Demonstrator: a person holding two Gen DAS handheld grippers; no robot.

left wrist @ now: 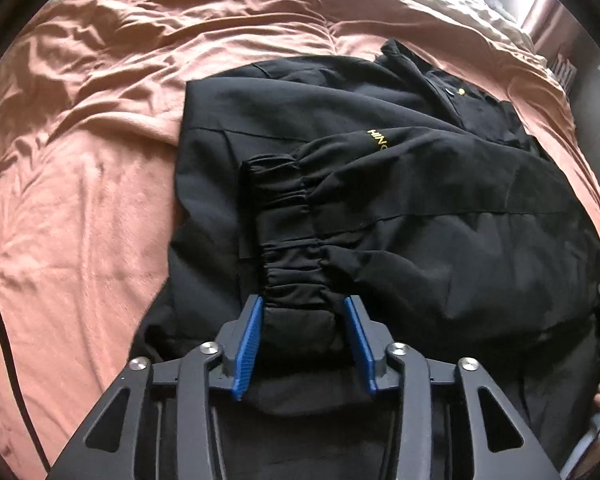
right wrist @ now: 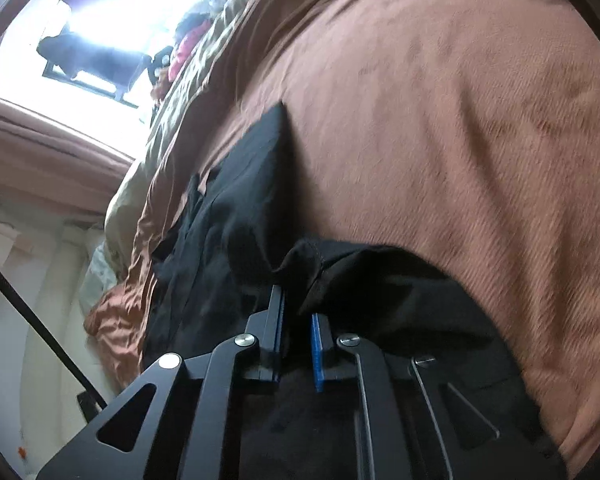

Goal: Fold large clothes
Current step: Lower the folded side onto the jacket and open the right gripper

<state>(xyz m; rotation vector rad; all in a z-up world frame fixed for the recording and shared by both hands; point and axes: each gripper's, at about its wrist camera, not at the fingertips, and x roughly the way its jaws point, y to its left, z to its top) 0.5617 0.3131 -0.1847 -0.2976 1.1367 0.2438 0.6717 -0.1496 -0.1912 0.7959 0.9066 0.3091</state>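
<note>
A black jacket (left wrist: 380, 200) is lying spread on a wrinkled salmon-pink bedcover (left wrist: 80, 168), its two sleeves folded across the body so that their gathered elastic cuffs (left wrist: 292, 240) are resting one beside the other near the middle. The left gripper (left wrist: 304, 308) is pointing steeply down at the nearer cuff; its blue-padded jaws are standing partly apart with the cuff's end lying between them — whether the pads are pressing the cloth cannot be told. Yellow lettering (left wrist: 378, 140) is showing on the farther sleeve. In the right wrist view, the right gripper (right wrist: 298, 320) is sitting nearly closed, its jaws pinching a raised fold of the jacket's edge (right wrist: 312, 264) — the cloth is bunching up just above the fingertips. A bright window (right wrist: 100, 20) is glaring beyond the bed.
</note>
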